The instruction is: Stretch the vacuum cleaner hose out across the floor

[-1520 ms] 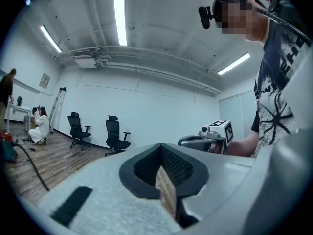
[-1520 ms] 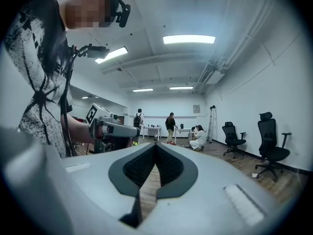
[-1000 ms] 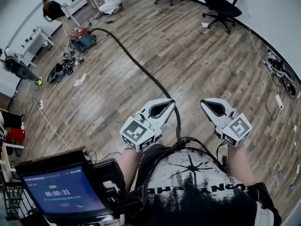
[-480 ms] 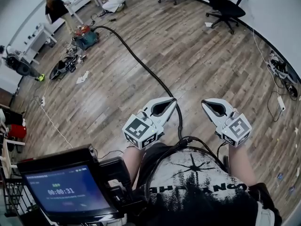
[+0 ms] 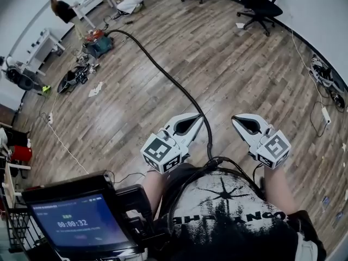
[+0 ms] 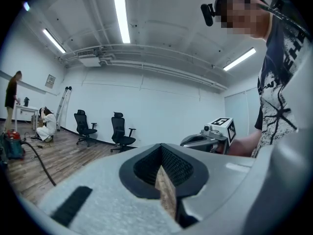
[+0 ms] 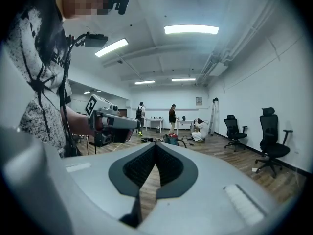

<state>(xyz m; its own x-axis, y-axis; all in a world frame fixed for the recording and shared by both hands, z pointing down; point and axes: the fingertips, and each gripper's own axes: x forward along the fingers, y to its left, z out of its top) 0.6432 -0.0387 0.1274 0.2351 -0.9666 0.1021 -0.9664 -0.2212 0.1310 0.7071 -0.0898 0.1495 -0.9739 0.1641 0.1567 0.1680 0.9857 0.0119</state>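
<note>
A long black vacuum hose [image 5: 163, 75] lies across the wooden floor. It runs from the red and teal vacuum cleaner [image 5: 98, 41] at the far left to a spot between my grippers, where my body hides its near end. My left gripper [image 5: 199, 116] is held above the floor beside the hose's near stretch, shut and empty. My right gripper [image 5: 236, 118] hovers level with it to the right, also shut with nothing in it. In the left gripper view, the hose [image 6: 40, 163] and vacuum cleaner [image 6: 11, 146] lie low at the left beyond the left gripper [image 6: 161, 150].
Black office chairs [image 5: 260, 7] stand by the far wall. Two people [image 5: 62, 8] are at white tables near the vacuum cleaner. Bags and clutter [image 5: 73, 78] lie on the floor at left, a white cable [image 5: 60, 143] trails there, and cables [image 5: 325, 83] lie along the right wall.
Both grippers stay where they were, shut. The head view has shifted slightly, and the standing person by the far table has moved a little.
</note>
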